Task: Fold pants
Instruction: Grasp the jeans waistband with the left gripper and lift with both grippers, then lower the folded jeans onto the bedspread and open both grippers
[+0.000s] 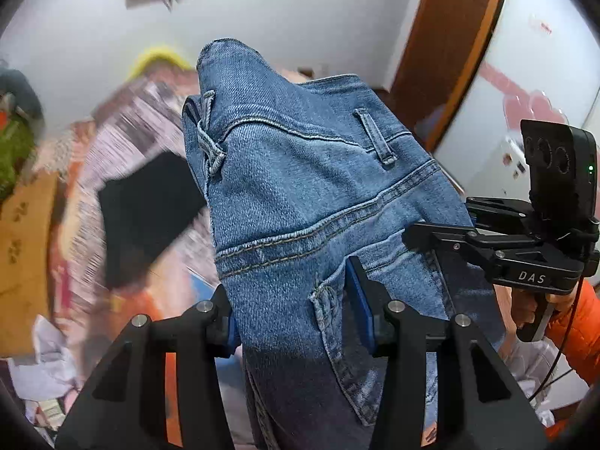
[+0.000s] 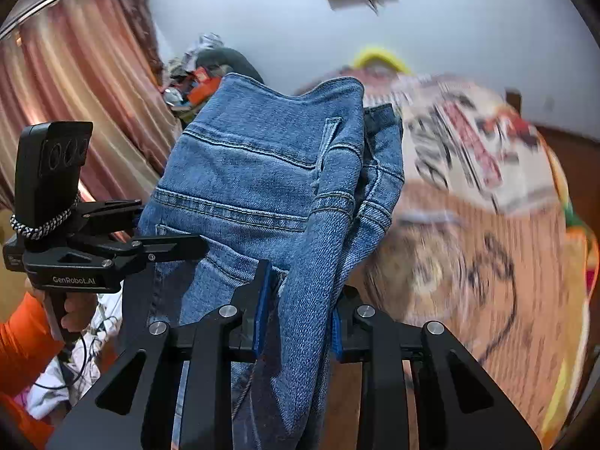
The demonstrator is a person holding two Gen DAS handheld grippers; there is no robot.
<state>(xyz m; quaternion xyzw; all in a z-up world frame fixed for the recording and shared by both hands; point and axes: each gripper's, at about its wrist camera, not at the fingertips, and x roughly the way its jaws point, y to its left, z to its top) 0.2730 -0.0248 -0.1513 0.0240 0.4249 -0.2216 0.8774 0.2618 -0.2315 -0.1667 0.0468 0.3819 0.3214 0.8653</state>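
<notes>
Pinching stitched blue denim pants (image 1: 300, 195)

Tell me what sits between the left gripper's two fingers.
Blue jeans: a bunched fold near the back pocket fills the gap of the left gripper, clamped by both blue pads. The left wrist view shows it.

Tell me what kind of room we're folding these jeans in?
Probably a lived-in bedroom at home: a patterned bedspread lies behind the jeans, a pink curtain hangs at one side, and a wooden door frame meets the plain wall.
</notes>
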